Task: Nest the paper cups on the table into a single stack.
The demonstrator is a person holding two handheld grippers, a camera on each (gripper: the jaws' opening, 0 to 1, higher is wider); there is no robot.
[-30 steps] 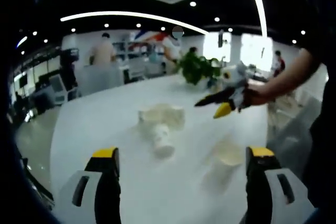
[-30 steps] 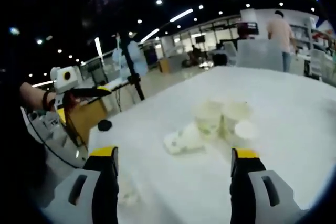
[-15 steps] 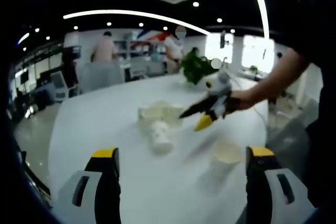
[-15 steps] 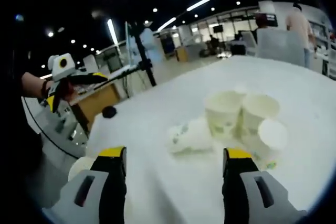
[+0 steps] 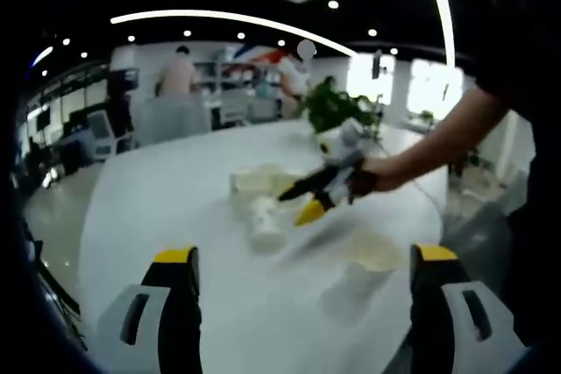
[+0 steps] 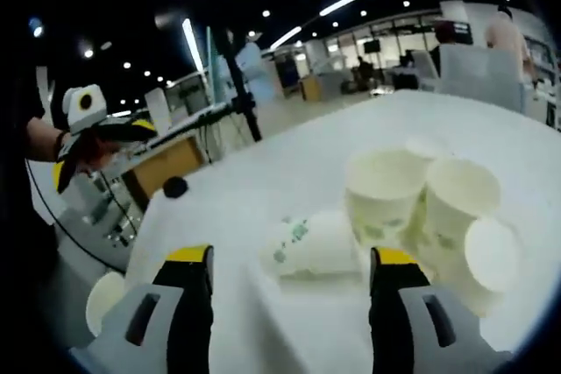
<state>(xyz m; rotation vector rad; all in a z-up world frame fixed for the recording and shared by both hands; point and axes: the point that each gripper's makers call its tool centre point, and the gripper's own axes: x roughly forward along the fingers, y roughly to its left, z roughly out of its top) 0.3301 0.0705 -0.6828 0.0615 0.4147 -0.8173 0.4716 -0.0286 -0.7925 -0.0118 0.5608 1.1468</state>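
Observation:
Several white paper cups cluster mid-table on the white table [image 5: 158, 190]. In the right gripper view two stand upright [image 6: 383, 194] [image 6: 456, 203]. A green-printed cup [image 6: 311, 243] lies on its side just ahead of my right gripper [image 6: 291, 256], whose jaws stand open and empty. Another lying cup [image 6: 491, 256] shows its bottom. One lone cup [image 6: 105, 299] stands at the lower left. In the left gripper view the cluster [image 5: 261, 183] and a lying cup [image 5: 266, 221] sit ahead. The right gripper [image 5: 308, 197] reaches in beside them. A single upright cup [image 5: 370, 256] stands near my open left gripper [image 5: 305, 256].
A potted plant [image 5: 337, 109] stands at the table's far side. A small black object [image 6: 175, 187] lies near the table edge. Beyond it are a stand [image 6: 237, 94] and a brown desk [image 6: 166, 164]. People stand in the background. The left gripper [image 6: 88, 129] hangs off the table's left.
My right gripper has moved in toward the cup cluster, so the cups loom larger in its view. The left gripper has hardly moved.

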